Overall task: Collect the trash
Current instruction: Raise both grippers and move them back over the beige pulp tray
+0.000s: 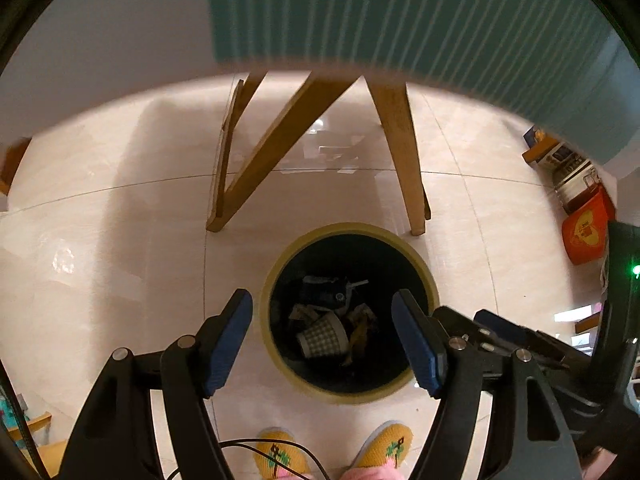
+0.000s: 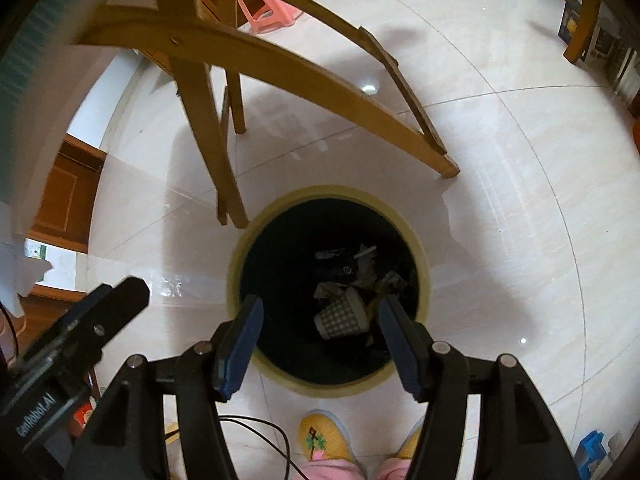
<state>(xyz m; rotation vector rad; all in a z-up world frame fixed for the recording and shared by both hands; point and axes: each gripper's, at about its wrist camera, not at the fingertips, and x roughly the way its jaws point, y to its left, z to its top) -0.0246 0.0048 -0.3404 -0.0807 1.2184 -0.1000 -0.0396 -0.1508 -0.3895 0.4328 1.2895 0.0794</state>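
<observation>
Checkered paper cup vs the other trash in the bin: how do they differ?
The checkered paper cup keeps its cup shape and lies on its side; the crumpled scraps around it are shapeless. The cup is pale with a grid print; the scraps are brownish and grey. The cup is the largest single piece; the scraps are smaller. Both lie at the bottom of the yellow-rimmed trash bin.

One bin [image 1: 347, 394] stands on the floor [image 1: 120, 240], and one checked cup [image 1: 322, 338] lies in it among crumpled scraps too jumbled to count. Two grippers show, the left [image 1: 322, 338] and the right [image 2: 318, 344], each with two blue-padded fingers [image 1: 228, 340] spread apart and nothing between them. Two yellow slippers [image 1: 280, 456] sit below the bin. One pink stool [image 2: 266, 6] stands beyond the wooden legs [image 1: 400, 152]; three of those show in the left view. One orange box [image 1: 586, 232] lies at the right.
</observation>
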